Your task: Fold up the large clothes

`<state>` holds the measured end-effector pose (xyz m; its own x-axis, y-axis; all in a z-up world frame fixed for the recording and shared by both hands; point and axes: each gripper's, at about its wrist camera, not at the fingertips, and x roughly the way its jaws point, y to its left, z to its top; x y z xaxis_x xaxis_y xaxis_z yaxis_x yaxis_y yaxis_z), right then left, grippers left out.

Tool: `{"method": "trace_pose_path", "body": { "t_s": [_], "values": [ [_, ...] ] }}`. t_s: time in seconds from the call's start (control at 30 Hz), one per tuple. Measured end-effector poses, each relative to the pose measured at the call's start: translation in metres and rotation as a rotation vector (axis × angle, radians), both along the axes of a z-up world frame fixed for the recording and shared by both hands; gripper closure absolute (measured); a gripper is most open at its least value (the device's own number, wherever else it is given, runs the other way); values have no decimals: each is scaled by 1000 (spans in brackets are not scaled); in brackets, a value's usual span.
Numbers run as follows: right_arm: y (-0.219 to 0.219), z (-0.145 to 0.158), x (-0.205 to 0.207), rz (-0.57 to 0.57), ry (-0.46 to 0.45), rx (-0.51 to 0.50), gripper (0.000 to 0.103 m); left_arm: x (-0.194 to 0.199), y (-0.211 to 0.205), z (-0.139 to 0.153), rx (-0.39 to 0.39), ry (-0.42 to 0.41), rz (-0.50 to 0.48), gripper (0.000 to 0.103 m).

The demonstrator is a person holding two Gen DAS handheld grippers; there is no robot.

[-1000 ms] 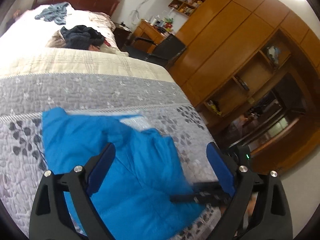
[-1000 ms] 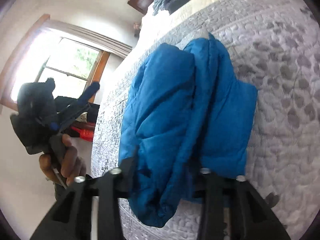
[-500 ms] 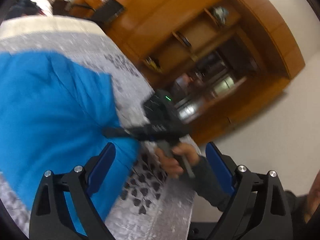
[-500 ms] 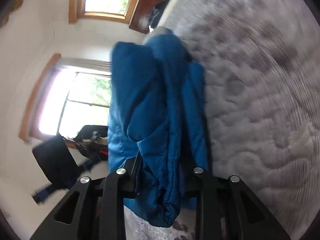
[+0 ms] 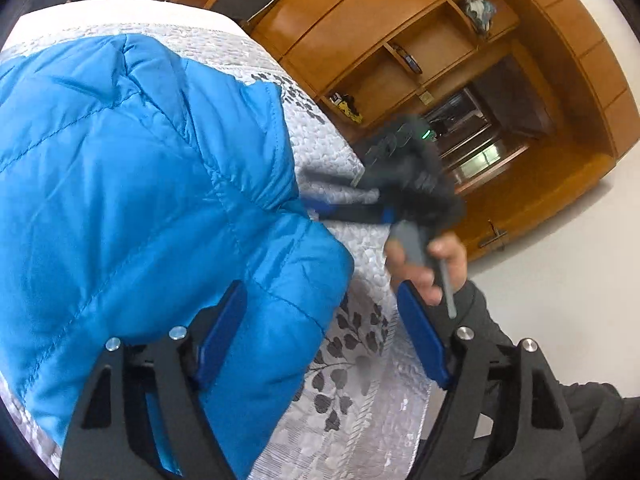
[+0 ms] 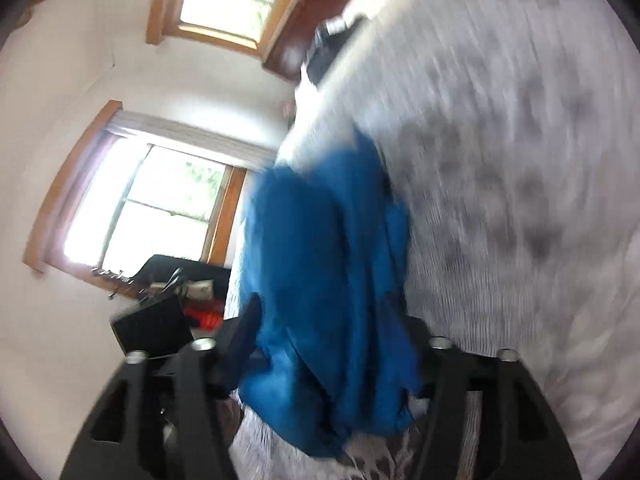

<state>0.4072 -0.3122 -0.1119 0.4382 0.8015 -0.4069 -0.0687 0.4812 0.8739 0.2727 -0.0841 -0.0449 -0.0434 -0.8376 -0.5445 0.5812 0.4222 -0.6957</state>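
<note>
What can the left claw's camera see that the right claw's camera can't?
Only the left wrist view shows the wooden wall cabinet, the hand holding the right claw, and the open left claw. Only the right wrist view shows the windows, though it is blurred. Both show the blue puffer jacket lying on the grey patterned bedspread, with the right claw at the jacket's edge.

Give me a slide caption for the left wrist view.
Open left gripper over blue jacket on the bed.
</note>
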Motion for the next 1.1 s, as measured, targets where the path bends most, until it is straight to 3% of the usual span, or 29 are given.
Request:
{"method": "trace_pose_path", "body": {
  "t_s": [0.1,0.17,0.2,0.23,0.27,0.33,0.47,0.57,0.7,0.77,0.83,0.9,0.97,1.1],
  "values": [
    [14,31,23,31,-31,-62,23,-9,5,14,-48,-15,3,25],
    [23,36,37,37,-17,-127,20,-20,5,24,-91,-37,-22,25],
    [25,38,40,46,-11,-135,27,-28,1,30,-104,-49,-49,25],
    [24,37,46,54,-3,-151,61,-32,-2,31,-105,-52,-65,25],
    [27,34,51,60,16,-180,80,-36,-6,31,-93,-51,-82,25],
    [27,13,58,44,50,-171,89,-37,-14,20,-59,-30,-96,25],
    [7,-35,56,-37,126,-101,93,-30,-19,-5,-21,-1,-80,33],
    [6,-60,59,-33,148,-47,94,-23,-24,-11,2,5,-79,38],
    [7,-52,63,-1,153,-75,89,-17,-16,-1,-16,68,-72,37],
    [4,-29,61,12,133,-112,75,-13,3,20,-64,41,-39,30],
    [-8,4,54,-60,74,-165,30,1,29,39,-115,20,39,21],
    [-11,38,45,-90,-14,-229,32,23,55,51,-164,29,142,18],
    [0,61,41,-47,-90,-248,39,54,74,57,-179,51,222,18],
    [41,64,42,107,-134,-332,60,99,74,42,-134,110,282,19]
  ]
}}
